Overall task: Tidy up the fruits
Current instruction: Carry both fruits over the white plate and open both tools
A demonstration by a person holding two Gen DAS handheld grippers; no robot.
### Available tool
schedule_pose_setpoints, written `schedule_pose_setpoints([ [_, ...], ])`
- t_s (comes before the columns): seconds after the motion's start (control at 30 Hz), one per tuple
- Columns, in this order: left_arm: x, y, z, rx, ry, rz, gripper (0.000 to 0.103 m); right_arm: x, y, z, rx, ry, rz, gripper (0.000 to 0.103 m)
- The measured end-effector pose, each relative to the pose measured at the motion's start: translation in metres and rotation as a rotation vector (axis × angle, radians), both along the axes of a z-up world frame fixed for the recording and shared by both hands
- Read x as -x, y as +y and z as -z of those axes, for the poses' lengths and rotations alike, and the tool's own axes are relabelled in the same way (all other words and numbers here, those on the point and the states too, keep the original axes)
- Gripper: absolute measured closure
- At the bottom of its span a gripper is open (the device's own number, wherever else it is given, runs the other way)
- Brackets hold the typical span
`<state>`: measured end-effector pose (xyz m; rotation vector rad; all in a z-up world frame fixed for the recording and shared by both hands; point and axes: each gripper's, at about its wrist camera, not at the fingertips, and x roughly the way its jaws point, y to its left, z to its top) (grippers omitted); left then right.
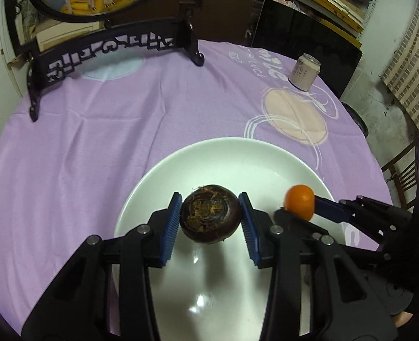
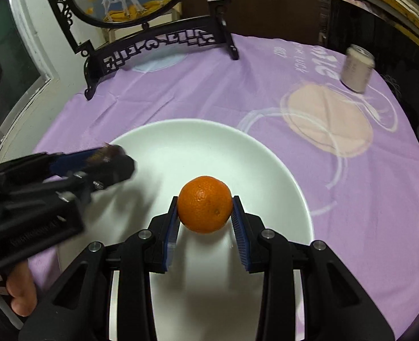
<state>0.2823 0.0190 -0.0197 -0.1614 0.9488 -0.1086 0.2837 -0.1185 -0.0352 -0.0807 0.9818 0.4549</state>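
A white plate (image 1: 223, 159) lies on the purple tablecloth in front of both grippers; it also shows in the right wrist view (image 2: 198, 142). My left gripper (image 1: 210, 217) is shut on a dark brown round fruit (image 1: 210, 217) and holds it above the plate. My right gripper (image 2: 205, 213) is shut on an orange (image 2: 205, 204) above the plate. In the left wrist view the orange (image 1: 299, 201) and the right gripper show at the right, over the plate's rim. In the right wrist view the left gripper (image 2: 107, 156) is blurred at the left.
A pink drink can (image 1: 304, 71) stands at the far right of the table; it also shows in the right wrist view (image 2: 356, 68). A black carved stand with a round painted screen (image 1: 115, 48) stands at the back left. A chair (image 1: 402, 176) is beside the table at right.
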Motion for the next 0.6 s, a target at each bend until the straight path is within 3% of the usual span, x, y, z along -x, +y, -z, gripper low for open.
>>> schedule_pose_setpoints([
  [0.07,-0.006,-0.001,0.006,-0.002,0.018,0.003,0.061,-0.002,0.005,0.000,-0.001,-0.021,-0.016,0.066],
  [0.1,-0.007,0.000,0.008,0.003,0.024,0.002,0.060,-0.003,0.007,0.003,-0.003,-0.022,-0.017,0.059],
  [0.17,-0.001,0.006,0.006,0.017,0.005,-0.014,0.048,-0.001,0.007,0.006,0.014,-0.023,0.003,0.041],
  [0.2,0.003,0.007,0.003,0.016,-0.008,-0.021,0.044,0.002,0.004,0.007,0.030,-0.032,0.020,0.041],
  [0.33,0.037,0.012,-0.021,0.030,-0.067,-0.026,0.044,0.041,-0.020,-0.019,0.020,-0.063,0.080,0.041],
  [0.37,0.054,0.012,-0.030,0.035,-0.096,-0.019,0.042,0.057,-0.028,-0.029,-0.010,-0.075,0.090,0.041],
  [0.43,0.090,0.011,-0.043,0.021,-0.155,-0.011,0.028,0.105,-0.048,-0.044,-0.095,-0.096,0.073,0.038],
  [0.5,0.137,0.009,-0.049,-0.006,-0.215,-0.005,0.020,0.154,-0.064,-0.042,-0.110,-0.115,0.055,0.025],
  [0.6,0.195,0.008,-0.035,-0.012,-0.232,0.009,0.020,0.202,-0.079,-0.022,-0.081,-0.093,0.079,0.018],
])
